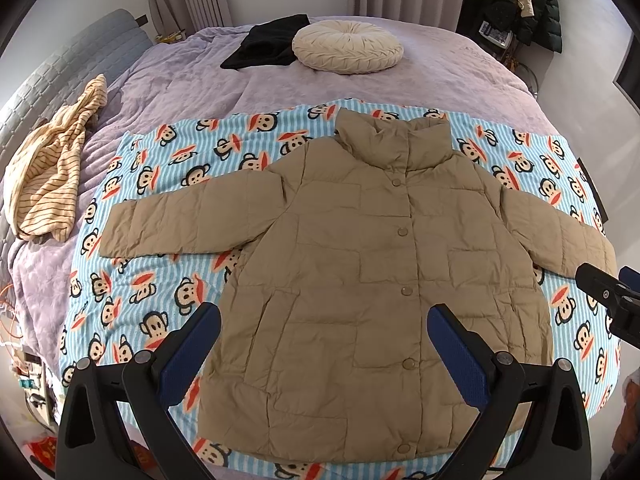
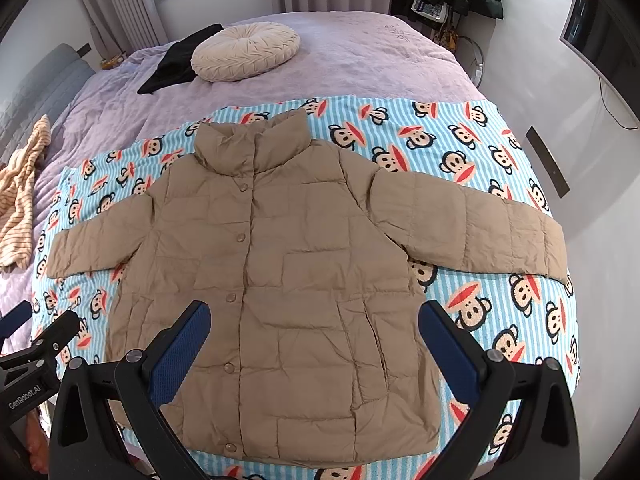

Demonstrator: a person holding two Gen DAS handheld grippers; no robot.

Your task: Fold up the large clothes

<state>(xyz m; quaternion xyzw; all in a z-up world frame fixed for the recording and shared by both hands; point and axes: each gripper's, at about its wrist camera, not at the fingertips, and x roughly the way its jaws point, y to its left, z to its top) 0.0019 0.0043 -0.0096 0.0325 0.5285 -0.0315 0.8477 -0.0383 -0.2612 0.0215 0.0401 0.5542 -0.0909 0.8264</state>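
Observation:
A tan quilted puffer jacket (image 1: 360,264) (image 2: 280,280) lies flat and buttoned on a blue striped monkey-print blanket (image 1: 168,272) (image 2: 480,152), collar far, hem near, both sleeves spread sideways. My left gripper (image 1: 324,316) hovers open above the jacket's lower body, nothing between its blue-padded fingers. My right gripper (image 2: 314,316) hangs open above the jacket's lower right half, also holding nothing. The right gripper's tip (image 1: 592,276) shows at the right edge of the left wrist view near the right cuff. The left gripper's body (image 2: 40,344) shows at the lower left of the right wrist view.
The blanket covers a lilac bedspread (image 1: 440,72) (image 2: 360,52). A cream round cushion (image 1: 347,46) (image 2: 246,51) and a black garment (image 1: 268,42) (image 2: 180,60) lie at the far end. A striped yellow garment (image 1: 52,168) (image 2: 20,192) sits on the left. Coats (image 1: 516,4) hang at the back right.

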